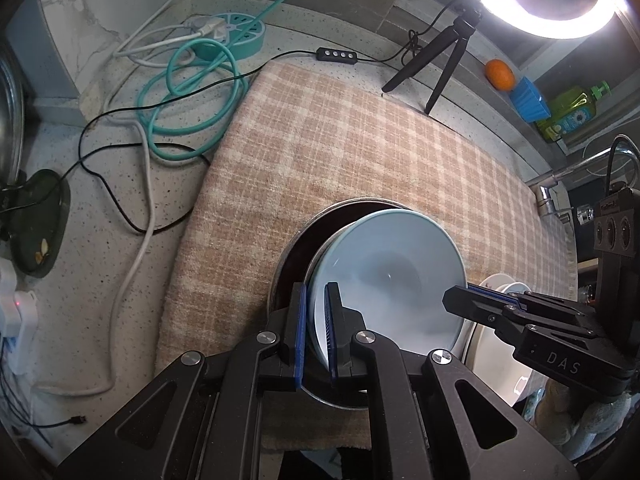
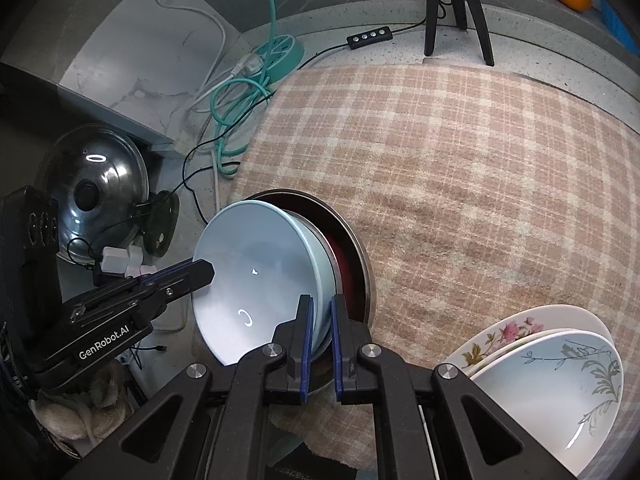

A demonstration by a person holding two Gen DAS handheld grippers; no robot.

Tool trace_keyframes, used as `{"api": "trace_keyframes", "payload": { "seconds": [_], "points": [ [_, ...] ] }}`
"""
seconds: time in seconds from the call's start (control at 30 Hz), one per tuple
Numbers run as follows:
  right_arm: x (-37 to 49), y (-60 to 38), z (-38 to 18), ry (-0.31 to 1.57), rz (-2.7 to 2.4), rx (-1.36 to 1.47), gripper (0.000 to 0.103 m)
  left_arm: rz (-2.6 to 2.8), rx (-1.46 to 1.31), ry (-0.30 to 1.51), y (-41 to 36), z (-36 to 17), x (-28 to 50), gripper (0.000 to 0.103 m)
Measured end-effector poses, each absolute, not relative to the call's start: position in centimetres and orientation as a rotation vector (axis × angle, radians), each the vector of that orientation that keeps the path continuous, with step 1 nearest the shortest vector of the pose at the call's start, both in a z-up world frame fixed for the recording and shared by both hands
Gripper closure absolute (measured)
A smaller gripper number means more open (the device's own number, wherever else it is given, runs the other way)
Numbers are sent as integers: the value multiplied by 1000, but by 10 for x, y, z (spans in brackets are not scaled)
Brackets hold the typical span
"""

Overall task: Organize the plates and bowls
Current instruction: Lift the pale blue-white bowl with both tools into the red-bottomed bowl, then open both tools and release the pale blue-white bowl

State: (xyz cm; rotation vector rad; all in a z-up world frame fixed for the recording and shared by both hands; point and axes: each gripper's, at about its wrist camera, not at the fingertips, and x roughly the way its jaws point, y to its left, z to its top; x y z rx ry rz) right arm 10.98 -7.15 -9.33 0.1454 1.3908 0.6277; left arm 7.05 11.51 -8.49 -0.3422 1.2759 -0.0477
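Both grippers' fingers (image 1: 318,332) (image 2: 320,336) pinch blue bowl (image 1: 392,272); metal dish (image 2: 352,240) half-hidden.

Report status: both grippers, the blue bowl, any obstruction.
Left gripper and right gripper both shut on blue bowl rim. Bowl tilted in metal dish. Floral plates alongside, apart.

Open plaid towel (image 2: 460,184) ahead — tripod (image 2: 452,4) perhaps blocking beyond.
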Motion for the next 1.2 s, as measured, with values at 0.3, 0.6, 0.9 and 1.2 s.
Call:
{"api": "trace_keyframes", "payload": {
  "seconds": [0.3,0.6,0.9,1.2],
  "points": [
    [109,-71,-91,1350,652,102,93,-58,-333,1261,114,-84,70,96],
    [111,-86,-82,1299,653,161,83,-83,-408,1219,122,-80,63,89],
    [98,-105,-61,1171,615,164,72,-50,-507,1103,140,-68,44,89],
    [89,-120,-66,1141,545,206,72,9,-524,1104,149,-89,26,90]
  ]
}}
